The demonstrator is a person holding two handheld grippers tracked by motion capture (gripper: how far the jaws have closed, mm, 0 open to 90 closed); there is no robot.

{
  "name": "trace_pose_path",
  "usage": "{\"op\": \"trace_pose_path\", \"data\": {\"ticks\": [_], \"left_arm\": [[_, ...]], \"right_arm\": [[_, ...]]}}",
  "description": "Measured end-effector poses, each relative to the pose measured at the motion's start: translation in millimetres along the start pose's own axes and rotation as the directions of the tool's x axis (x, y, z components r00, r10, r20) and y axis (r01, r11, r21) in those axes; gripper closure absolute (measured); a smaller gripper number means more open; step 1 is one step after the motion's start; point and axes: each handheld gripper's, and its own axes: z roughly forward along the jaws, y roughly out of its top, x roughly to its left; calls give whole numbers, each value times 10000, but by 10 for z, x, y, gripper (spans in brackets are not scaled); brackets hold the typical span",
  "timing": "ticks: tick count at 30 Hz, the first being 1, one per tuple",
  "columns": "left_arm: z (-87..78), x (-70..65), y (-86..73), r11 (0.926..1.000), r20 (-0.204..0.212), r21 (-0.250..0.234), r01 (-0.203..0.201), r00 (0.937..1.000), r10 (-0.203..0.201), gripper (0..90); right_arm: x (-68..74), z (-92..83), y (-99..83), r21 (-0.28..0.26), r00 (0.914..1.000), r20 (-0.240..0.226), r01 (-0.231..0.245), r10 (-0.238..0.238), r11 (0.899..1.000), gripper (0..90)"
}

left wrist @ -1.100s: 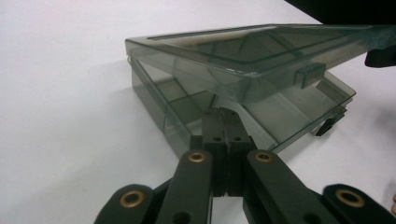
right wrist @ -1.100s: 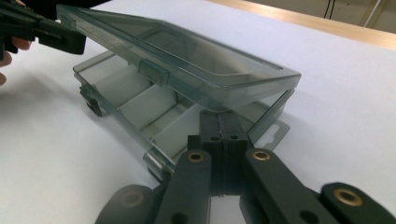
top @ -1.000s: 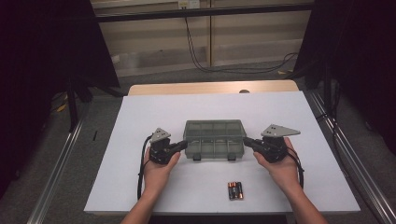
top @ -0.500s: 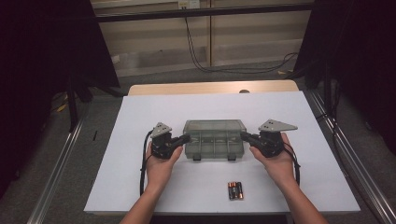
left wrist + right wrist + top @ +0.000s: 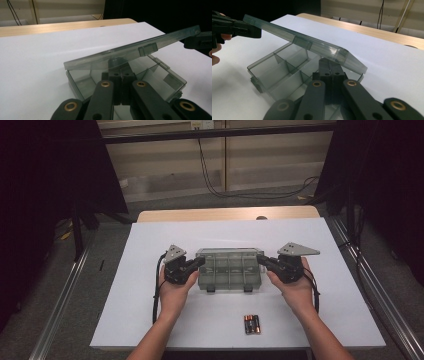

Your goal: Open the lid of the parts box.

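Clear plastic box (image 5: 229, 270) at centre of the white bench (image 5: 135, 290), flanked by the left hand-held gripper (image 5: 199, 263) and the right hand-held gripper (image 5: 262, 261). Both with jaws pressed together, tips tucked under the lid (image 5: 135, 51) at opposite ends. Lid raised and tilted in both gripper views; flat-looking from above. Compartments bare. Batteries (image 5: 252, 324) lower centre, well apart from the box.
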Motion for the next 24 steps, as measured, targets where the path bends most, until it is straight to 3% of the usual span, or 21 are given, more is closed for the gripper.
{"op": "trace_pose_path", "data": {"ticks": [6, 10, 24], "left_arm": [[29, -18, 56, 9997, -65, -186, -126, 9999, 125, 900], [50, -17, 93, 9992, 2, -391, 32, 10000, -32, 900], [74, 0, 184, 9967, -78, -805, -57, 10000, 51, 900]], "right_arm": [[-3, 13, 26, -197, 9999, 102, 108, -106, 9997, 900], [-11, 16, 55, -376, 9998, 146, 118, -112, 9992, 900], [-18, 48, 151, -844, 9992, 375, -117, 149, 9964, 900]]}}
